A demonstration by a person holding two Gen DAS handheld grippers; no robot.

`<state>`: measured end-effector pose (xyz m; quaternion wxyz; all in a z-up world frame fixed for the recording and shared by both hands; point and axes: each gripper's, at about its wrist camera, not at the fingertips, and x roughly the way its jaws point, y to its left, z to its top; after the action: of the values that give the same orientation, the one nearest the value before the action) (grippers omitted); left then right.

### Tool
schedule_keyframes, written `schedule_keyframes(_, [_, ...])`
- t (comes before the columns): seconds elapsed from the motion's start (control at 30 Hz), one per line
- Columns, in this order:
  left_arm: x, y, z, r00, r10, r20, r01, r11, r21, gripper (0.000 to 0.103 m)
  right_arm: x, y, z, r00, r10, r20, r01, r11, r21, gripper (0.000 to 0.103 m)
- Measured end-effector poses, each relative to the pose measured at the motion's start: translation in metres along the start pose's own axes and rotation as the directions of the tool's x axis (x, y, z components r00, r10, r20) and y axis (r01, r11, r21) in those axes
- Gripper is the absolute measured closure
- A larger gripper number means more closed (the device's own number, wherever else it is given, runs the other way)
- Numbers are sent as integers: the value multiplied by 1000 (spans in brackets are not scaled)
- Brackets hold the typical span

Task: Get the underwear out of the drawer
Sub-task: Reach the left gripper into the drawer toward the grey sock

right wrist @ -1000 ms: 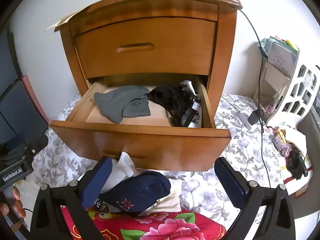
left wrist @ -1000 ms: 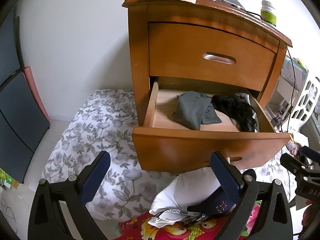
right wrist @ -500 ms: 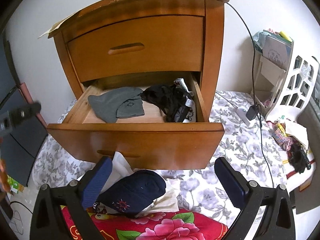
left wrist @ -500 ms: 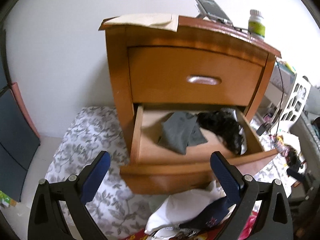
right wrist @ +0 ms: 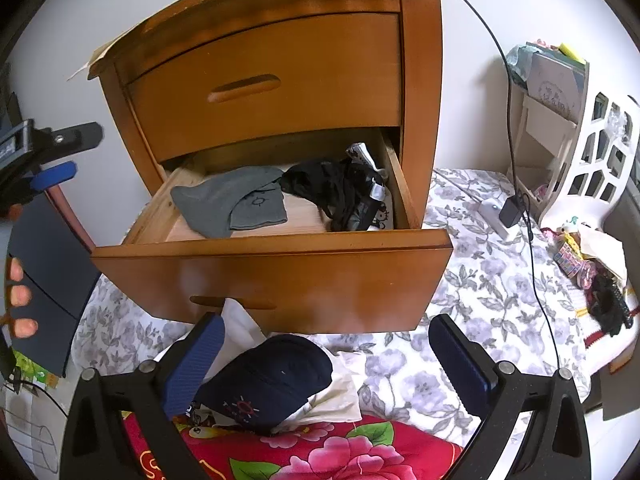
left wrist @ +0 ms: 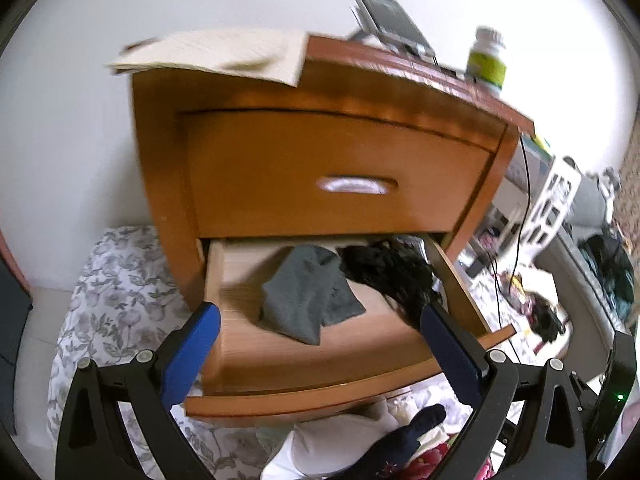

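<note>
The wooden nightstand's lower drawer (left wrist: pixel 320 380) (right wrist: pixel 280 276) is pulled out. Inside lie grey underwear (left wrist: pixel 308 300) (right wrist: pixel 232 208) on the left and a black lacy garment (left wrist: pixel 392 276) (right wrist: pixel 336 192) on the right. My left gripper (left wrist: pixel 320 340) is open, held above the drawer's front edge, its blue fingers straddling the grey underwear without touching it. My right gripper (right wrist: pixel 326 354) is open too, lower down in front of the drawer front, over a navy cap (right wrist: pixel 268 380). The left gripper (right wrist: pixel 52 152) also shows at the far left of the right wrist view.
The upper drawer (left wrist: pixel 340 176) is closed. Paper (left wrist: pixel 216 56), a phone (left wrist: pixel 388 16) and a bottle (left wrist: pixel 488 60) sit on top. A floral sheet (right wrist: pixel 480 280), white cloth, a red floral blanket (right wrist: pixel 320 452), a cable (right wrist: pixel 520 160) and a white rack (right wrist: pixel 580 152) surround the nightstand.
My left gripper has risen and moved in over the open drawer, now looking down into it. The right gripper has held about still in front of the drawer.
</note>
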<state>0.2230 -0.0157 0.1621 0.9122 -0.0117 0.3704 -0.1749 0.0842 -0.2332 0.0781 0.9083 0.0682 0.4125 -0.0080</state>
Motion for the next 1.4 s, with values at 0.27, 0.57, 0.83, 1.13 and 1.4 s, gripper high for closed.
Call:
schedule_keyframes(0.27, [60, -13, 8, 976, 92, -197, -78, 994, 78, 3, 12, -1, -4, 1000, 14, -21, -14, 1000, 4, 0])
schedule_keyframes(0.57, [126, 9, 5, 877, 171, -449, -203, 979, -22, 3, 23, -4, -6, 999, 21, -41, -21, 1000, 13, 0])
schedule_keyframes(0.83, [153, 37, 7, 864, 135, -485, -243, 955, -167, 3, 31, -5, -7, 998, 29, -57, -28, 1000, 10, 0])
schedule_keyframes(1.13, [183, 44, 8, 855, 107, -507, -240, 949, -203, 6, 40, -6, -9, 997, 29, -75, -28, 1000, 12, 0])
schedule_keyframes(1.4, [205, 52, 6, 843, 75, -533, -248, 933, -261, 38, 46, -8, -9, 996, 33, -86, -31, 999, 18, 0])
